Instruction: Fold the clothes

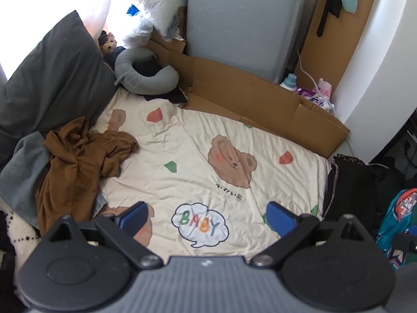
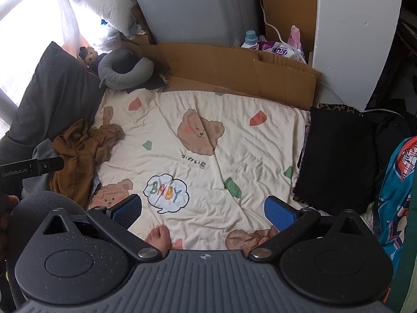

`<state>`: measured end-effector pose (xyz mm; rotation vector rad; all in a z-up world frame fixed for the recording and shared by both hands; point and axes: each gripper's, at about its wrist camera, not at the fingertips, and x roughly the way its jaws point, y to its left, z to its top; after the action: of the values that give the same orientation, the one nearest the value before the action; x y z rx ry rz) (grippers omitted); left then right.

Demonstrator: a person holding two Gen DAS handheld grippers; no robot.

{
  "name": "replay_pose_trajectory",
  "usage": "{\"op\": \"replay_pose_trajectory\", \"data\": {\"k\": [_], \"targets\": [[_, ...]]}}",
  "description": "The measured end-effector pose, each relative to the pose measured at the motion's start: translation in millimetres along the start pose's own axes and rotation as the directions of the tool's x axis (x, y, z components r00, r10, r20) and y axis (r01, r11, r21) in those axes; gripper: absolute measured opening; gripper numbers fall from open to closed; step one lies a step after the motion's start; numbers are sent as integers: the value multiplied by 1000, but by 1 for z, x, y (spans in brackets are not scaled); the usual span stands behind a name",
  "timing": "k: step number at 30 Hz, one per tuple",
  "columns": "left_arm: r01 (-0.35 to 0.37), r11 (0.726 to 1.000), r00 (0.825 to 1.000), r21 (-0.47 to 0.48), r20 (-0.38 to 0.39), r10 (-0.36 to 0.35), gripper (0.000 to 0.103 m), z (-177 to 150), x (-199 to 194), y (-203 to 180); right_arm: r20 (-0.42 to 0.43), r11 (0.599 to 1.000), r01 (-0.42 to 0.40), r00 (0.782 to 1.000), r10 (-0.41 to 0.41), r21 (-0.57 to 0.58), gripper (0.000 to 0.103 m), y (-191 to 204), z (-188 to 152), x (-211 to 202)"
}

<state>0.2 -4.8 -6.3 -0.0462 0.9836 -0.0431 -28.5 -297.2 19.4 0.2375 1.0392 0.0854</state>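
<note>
Brown garment (image 1: 78, 161): crumpled in a loose heap at left edge of bed, on cream bear-print sheet (image 1: 198, 135), against dark pillow (image 1: 52, 78); unfolded, sleeves tangled. Grey cloth (image 1: 23, 167) partly beneath. Left gripper (image 1: 206, 216): jaws spread wide, empty, poised above sheet, touching nothing. Right gripper (image 2: 203, 207): jaws likewise wide apart, nothing held. Folded black garment (image 2: 338, 156) at bed's right edge.
</note>
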Motion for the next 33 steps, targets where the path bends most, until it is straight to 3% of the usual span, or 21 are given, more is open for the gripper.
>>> {"op": "replay_pose_trajectory", "data": {"k": [18, 33], "targets": [[13, 1000, 1000, -6, -9, -13, 99, 2, 0, 3, 22, 1000, 24, 999, -23, -10, 103, 5, -3, -3], [49, 999, 999, -9, 12, -49, 99, 7, -5, 9, 11, 999, -29, 1000, 28, 36, 103, -6, 6, -3]]}}
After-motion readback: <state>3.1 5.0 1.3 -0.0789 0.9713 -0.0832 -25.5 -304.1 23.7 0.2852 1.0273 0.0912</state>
